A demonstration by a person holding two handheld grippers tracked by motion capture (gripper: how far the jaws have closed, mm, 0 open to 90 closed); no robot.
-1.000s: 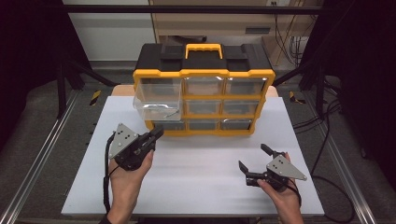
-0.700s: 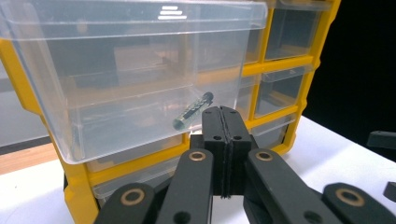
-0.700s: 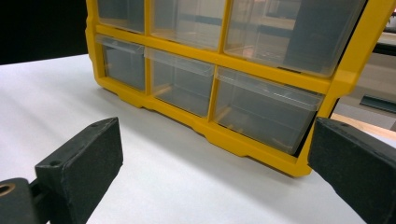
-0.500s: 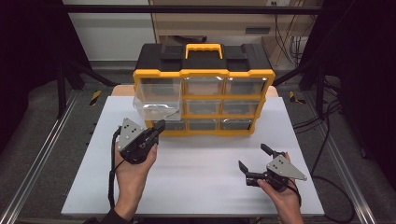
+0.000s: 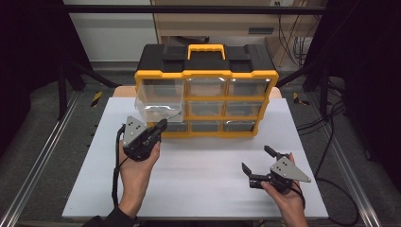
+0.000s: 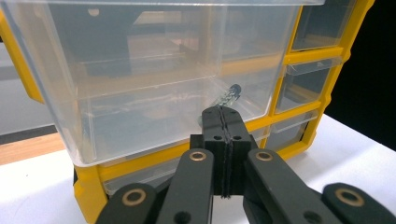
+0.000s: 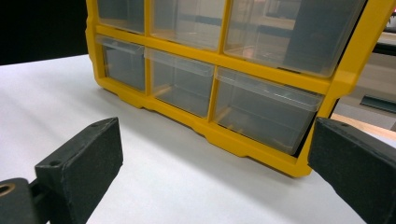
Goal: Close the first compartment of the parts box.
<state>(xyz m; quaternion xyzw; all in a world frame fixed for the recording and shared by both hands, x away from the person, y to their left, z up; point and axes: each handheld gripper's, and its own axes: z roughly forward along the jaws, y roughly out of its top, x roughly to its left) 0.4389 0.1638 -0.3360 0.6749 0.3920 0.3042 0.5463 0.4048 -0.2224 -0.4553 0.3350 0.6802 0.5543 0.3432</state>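
A yellow and black drawer organizer (image 5: 208,71) stands at the back of the white table top (image 5: 203,184). Its top-left clear drawer (image 5: 158,101) is pulled out and sags forward. My left gripper (image 5: 163,124) is shut with nothing between its jaws, its tips just under the drawer's front edge. In the left gripper view the shut left gripper (image 6: 223,116) points at the clear drawer (image 6: 140,93), where a small metal screw-like piece (image 6: 229,95) lies. My right gripper (image 5: 257,158) stands open near the front right, facing the organizer (image 7: 233,140); the right gripper (image 7: 215,140) holds nothing.
The organizer's other clear drawers (image 5: 243,109) are pushed in. Metal rails (image 5: 38,165) run along both sides of the table. Cables (image 5: 326,123) lie on the floor at the right. Bare white surface lies between the two grippers.
My left gripper has moved a little forward toward the pulled-out drawer, still shut. The right gripper has stayed where it was.
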